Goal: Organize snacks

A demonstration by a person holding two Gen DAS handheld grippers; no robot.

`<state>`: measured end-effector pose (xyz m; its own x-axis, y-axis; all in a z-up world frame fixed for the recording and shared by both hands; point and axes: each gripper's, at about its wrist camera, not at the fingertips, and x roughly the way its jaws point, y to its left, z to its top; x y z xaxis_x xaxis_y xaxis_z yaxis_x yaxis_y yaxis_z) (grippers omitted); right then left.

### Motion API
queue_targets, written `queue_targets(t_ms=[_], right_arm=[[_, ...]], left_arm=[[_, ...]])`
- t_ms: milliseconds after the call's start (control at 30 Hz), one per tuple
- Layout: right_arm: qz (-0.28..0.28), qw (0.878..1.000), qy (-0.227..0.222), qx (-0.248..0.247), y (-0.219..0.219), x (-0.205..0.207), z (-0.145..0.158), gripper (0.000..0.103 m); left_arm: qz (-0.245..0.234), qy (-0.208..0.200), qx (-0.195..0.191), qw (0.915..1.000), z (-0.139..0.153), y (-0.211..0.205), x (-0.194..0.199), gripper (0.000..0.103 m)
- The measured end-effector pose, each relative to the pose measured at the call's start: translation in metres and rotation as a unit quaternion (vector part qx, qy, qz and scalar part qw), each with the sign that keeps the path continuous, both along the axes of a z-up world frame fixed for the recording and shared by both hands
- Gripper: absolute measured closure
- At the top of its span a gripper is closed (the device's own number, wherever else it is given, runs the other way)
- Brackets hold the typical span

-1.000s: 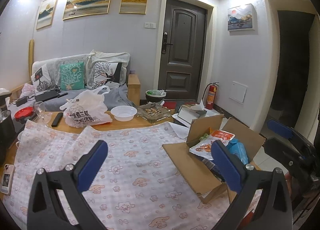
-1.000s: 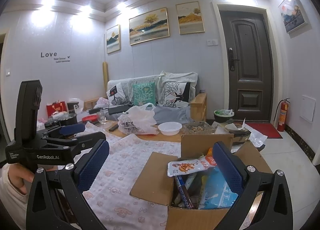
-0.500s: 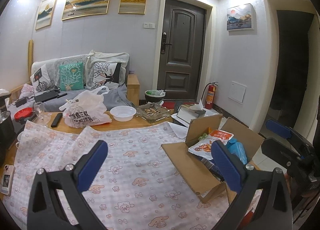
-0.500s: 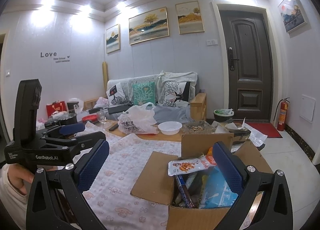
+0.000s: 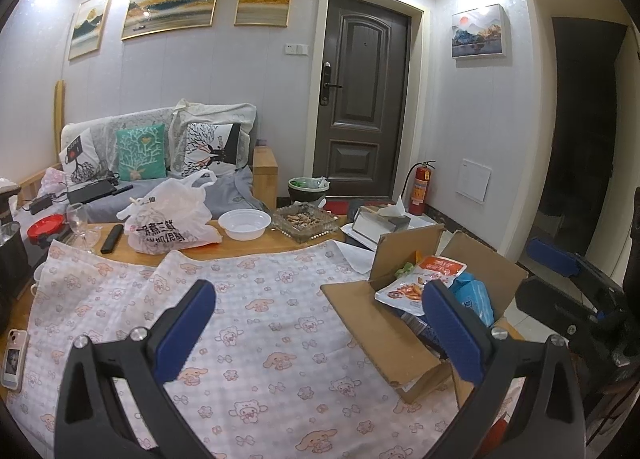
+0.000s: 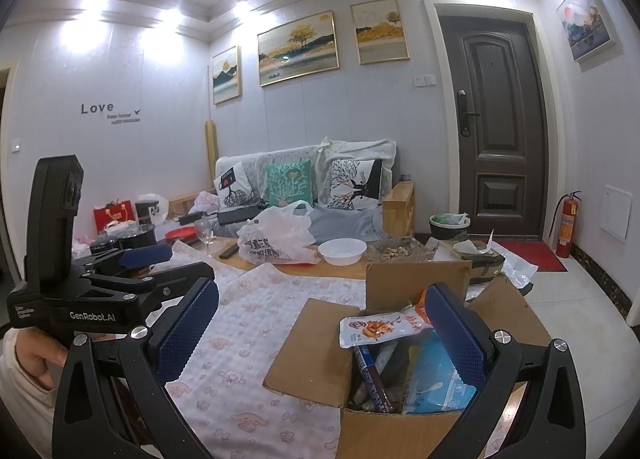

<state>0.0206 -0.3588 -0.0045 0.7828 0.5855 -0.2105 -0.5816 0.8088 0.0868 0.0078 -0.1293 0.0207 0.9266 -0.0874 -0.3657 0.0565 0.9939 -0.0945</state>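
An open cardboard box point(image 5: 384, 335) sits at the table's right end, also in the right wrist view point(image 6: 316, 355). It holds snack packets: a white and orange packet point(image 5: 420, 279) point(image 6: 380, 329) on top, a blue bag point(image 5: 474, 295) point(image 6: 436, 379) and a dark stick pack point(image 6: 370, 373). My left gripper point(image 5: 316, 323) is open and empty above the patterned cloth, left of the box. My right gripper point(image 6: 320, 329) is open and empty, held over the box's near side. Each gripper shows in the other's view point(image 5: 560, 283) point(image 6: 120, 279).
A pink-patterned cloth point(image 5: 248, 319) covers the table. Behind it stand a white plastic bag point(image 5: 172, 219), a white bowl point(image 5: 244, 221), a glass ashtray point(image 5: 304, 221), a wine glass point(image 5: 78, 225), a remote point(image 5: 111, 238) and a tissue box point(image 5: 380, 221). A phone point(image 5: 12, 359) lies at the left edge.
Nothing has visibly moved; both grippers stay open and almost still, with only a slight drift of view.
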Motion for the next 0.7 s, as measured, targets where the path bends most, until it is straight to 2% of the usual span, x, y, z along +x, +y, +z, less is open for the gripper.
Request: queue_targets(t_ms=[700], right_arm=[[0.000, 1.000, 0.001, 0.000, 0.0013, 0.0002, -0.0002, 0.000]], left_arm=[[-0.014, 0.001, 0.003, 0.9999, 0.0005, -0.0047, -0.0006, 0.001]])
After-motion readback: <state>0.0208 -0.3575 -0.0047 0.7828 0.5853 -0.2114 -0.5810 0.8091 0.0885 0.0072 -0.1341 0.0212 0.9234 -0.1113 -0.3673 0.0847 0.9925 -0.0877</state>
